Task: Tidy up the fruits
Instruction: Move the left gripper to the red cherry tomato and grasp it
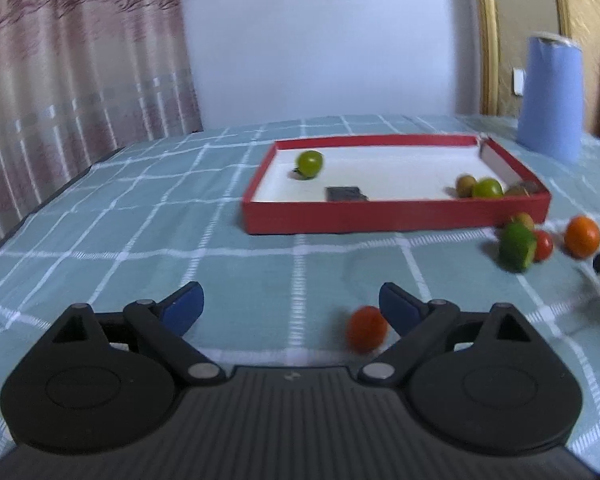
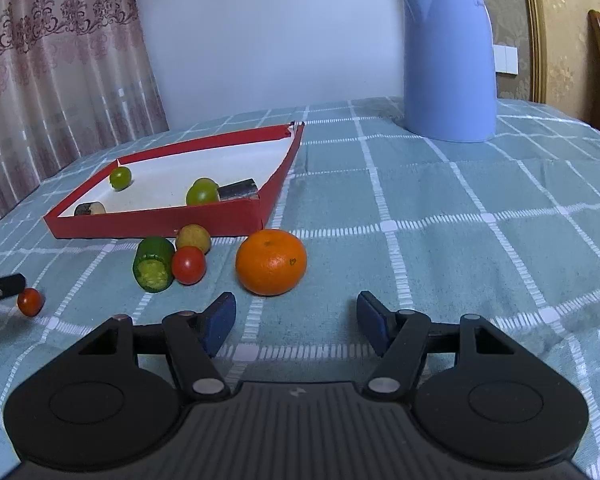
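A shallow red box [image 1: 396,213] [image 2: 156,226] with a white floor holds green round fruits [image 1: 309,163] [image 2: 202,193] and a brownish one [image 1: 466,185]. On the cloth in front of it lie a mandarin [image 2: 271,261] [image 1: 582,236], a red tomato [image 2: 188,265], a cut green piece [image 2: 153,264] [image 1: 517,246] and a yellowish fruit [image 2: 193,237]. My left gripper [image 1: 291,308] is open, with a small red tomato [image 1: 366,328] [image 2: 31,302] just inside its right finger. My right gripper [image 2: 296,322] is open and empty, just short of the mandarin.
A blue kettle [image 2: 448,60] [image 1: 550,96] stands at the back right of the table. A dark block [image 1: 346,193] and a small cylinder [image 2: 89,209] lie inside the box. A curtain hangs on the left. The checked teal cloth [image 2: 460,240] covers the table.
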Motion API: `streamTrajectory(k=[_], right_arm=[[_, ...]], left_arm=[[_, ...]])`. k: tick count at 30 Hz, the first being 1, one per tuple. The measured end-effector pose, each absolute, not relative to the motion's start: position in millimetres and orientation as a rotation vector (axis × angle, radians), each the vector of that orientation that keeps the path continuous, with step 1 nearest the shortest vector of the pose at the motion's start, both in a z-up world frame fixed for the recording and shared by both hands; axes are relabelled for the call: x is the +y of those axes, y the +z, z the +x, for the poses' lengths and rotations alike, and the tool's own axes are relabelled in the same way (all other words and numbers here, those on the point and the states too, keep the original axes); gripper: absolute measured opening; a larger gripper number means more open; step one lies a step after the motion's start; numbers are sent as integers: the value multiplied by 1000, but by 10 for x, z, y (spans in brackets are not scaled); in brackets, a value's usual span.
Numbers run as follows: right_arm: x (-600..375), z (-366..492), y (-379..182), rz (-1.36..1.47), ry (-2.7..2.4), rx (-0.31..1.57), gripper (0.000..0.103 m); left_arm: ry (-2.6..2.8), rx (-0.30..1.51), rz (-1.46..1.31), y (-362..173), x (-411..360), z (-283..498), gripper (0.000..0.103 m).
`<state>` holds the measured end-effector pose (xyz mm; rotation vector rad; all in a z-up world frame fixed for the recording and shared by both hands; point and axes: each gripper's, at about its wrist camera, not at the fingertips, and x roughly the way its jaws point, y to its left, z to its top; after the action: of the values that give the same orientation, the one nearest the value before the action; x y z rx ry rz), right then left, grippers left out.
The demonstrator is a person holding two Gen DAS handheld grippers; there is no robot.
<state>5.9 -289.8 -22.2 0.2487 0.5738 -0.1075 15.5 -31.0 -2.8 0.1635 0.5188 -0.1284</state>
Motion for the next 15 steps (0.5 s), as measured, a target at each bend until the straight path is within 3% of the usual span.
streamTrajectory(k=[5, 7, 15], right_arm=[[-2919, 58, -218, 263, -102, 571, 66], [-2912, 64, -214, 260, -103, 573, 66], [-2909, 69, -214, 259, -103, 573, 66]], left_arm=[[-141, 527, 192, -65, -400, 158, 91], [-148, 543, 191, -80, -404, 172, 81], [-189, 560, 188, -104, -416, 160, 76]])
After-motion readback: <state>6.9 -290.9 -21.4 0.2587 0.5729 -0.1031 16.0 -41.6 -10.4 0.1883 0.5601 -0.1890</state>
